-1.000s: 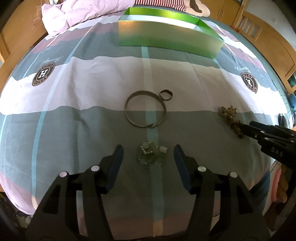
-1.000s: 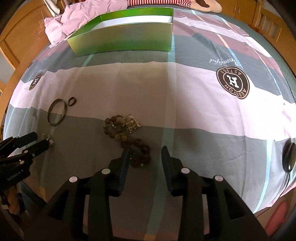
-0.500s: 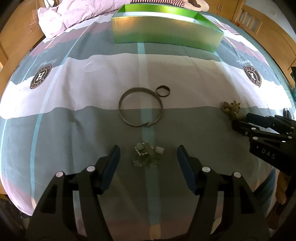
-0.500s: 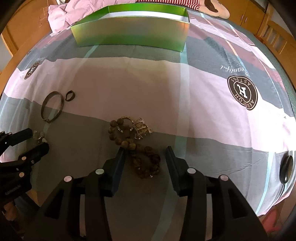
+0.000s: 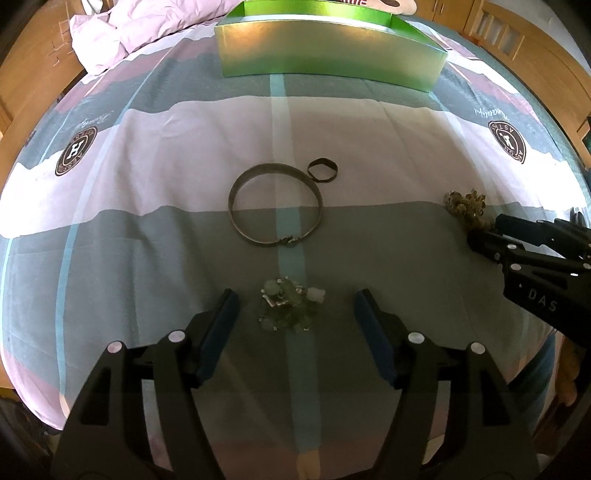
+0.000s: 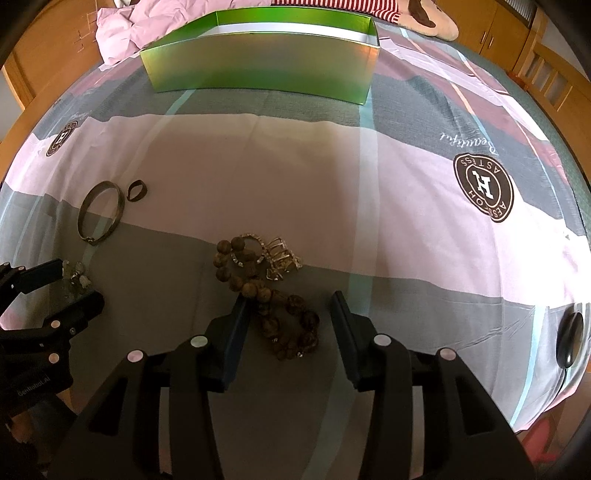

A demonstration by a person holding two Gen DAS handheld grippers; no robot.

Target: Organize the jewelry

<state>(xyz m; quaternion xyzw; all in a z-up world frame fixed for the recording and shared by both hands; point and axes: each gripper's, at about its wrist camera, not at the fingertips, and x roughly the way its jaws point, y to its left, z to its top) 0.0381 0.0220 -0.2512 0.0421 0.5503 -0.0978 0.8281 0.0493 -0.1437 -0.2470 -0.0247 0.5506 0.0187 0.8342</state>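
Note:
On the bedspread lies a small cluster of pale green beads [image 5: 288,310]. My left gripper [image 5: 295,295] hangs over it with its jaws opening, a finger on each side and neither touching. A brown wooden bead bracelet [image 6: 273,291] tangled with silver pieces [image 6: 280,254] lies between the fingers of my right gripper [image 6: 289,299], which is open and not pressing on it. A metal bangle [image 5: 232,201] and a small dark ring [image 5: 321,180] lie farther out. The open green box [image 5: 328,51] stands at the far side of the bed.
A crumpled pink duvet [image 6: 122,22] lies behind the box on the left. A black round object [image 6: 570,339] sits at the bed's right edge. Wooden furniture surrounds the bed. The two grippers work side by side, the right gripper [image 5: 484,230] showing at the left view's edge.
Both grippers' jaws have spread wider. The brown beads, earlier beside the right gripper's left finger, now lie between its fingers. Neither hand has shifted much.

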